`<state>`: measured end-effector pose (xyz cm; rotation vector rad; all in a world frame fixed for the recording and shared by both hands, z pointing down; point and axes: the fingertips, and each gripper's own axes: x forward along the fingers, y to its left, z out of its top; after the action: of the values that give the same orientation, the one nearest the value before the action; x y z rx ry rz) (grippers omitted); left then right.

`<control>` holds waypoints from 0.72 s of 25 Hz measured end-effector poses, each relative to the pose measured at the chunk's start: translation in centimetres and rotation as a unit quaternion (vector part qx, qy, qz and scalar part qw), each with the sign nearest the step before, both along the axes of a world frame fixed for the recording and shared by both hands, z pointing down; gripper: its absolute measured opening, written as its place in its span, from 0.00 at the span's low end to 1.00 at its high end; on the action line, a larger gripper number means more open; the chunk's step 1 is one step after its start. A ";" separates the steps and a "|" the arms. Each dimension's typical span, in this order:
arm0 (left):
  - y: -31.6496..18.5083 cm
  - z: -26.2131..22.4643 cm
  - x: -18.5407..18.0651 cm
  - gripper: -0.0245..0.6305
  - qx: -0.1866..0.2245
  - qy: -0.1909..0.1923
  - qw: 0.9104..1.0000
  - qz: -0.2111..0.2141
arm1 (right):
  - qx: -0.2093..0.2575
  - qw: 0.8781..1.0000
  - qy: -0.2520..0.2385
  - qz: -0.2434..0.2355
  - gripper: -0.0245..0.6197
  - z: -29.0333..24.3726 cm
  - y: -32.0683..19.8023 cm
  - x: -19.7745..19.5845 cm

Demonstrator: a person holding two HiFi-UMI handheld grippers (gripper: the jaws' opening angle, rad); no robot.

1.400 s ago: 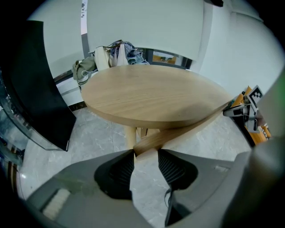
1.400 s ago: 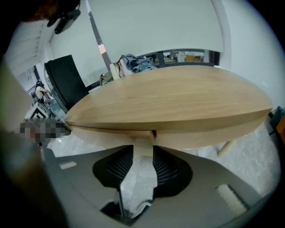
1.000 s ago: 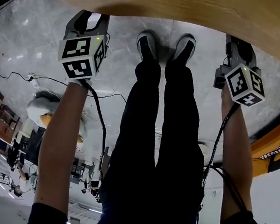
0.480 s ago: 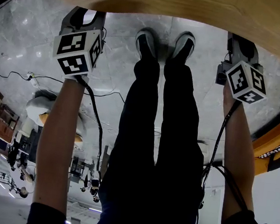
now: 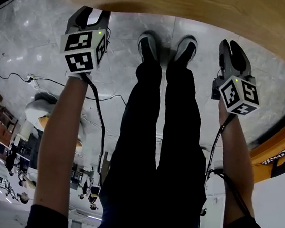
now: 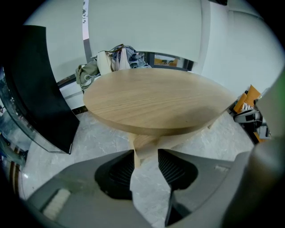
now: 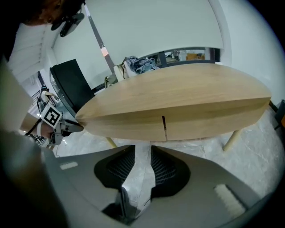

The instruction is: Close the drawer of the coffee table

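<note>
The round wooden coffee table [image 5: 170,1] fills the top of the head view, and its top [image 6: 156,100] lies ahead in the left gripper view. In the right gripper view a dark upright seam [image 7: 164,127] cuts the table [image 7: 178,100] rim, which looks flush on both sides of it. My left gripper [image 5: 92,14] hangs open just short of the table edge, its jaws [image 6: 146,160] empty. My right gripper [image 5: 233,48] is also short of the edge and open. Its jaws [image 7: 142,156] have just been closing a little, with nothing between them.
The person's legs and shoes [image 5: 168,45] stand between the grippers on a grey marble floor. A cable [image 5: 14,76] trails at the left. A black panel [image 6: 35,89] stands left of the table, with a heap of bags [image 6: 116,55] behind it. A table leg [image 7: 234,138] shows at the right.
My right gripper has drawn back from under the table edge, toward the legs, and its jaws now show whole. The left gripper has stayed about where it was.
</note>
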<state>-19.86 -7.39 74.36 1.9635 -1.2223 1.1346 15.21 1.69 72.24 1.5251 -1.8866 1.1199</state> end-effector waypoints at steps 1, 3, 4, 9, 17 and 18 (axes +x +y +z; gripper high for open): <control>0.2 0.0 -0.1 0.30 -0.003 -0.003 1.000 -0.003 | 0.001 1.000 -0.002 -0.003 0.22 -0.3 0.1 -0.2; 0.9 -0.3 -0.2 0.30 -0.006 -0.007 1.000 -0.011 | 0.008 1.000 -0.005 -0.010 0.22 -1.3 -0.1 -0.4; 1.2 -0.7 -0.2 0.30 -0.006 -0.007 1.000 -0.014 | 0.012 1.000 -0.006 -0.014 0.22 -1.9 -0.3 -0.5; 2.8 -4.0 0.3 0.30 0.005 0.006 1.000 -0.023 | 0.041 0.998 -0.017 -0.033 0.22 -5.8 -1.6 -1.6; 2.7 -16.1 1.9 0.30 0.089 0.053 0.993 -0.048 | 0.104 0.993 -0.042 -0.042 0.22 -15.7 -3.5 -3.5; 2.5 -18.1 1.9 0.30 0.103 0.061 0.991 -0.053 | 0.115 0.991 -0.044 -0.044 0.22 -17.1 -3.8 -3.8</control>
<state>-17.92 -4.91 56.28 2.0569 -1.4084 0.8514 11.45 -2.08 55.10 1.5161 -2.1835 0.9721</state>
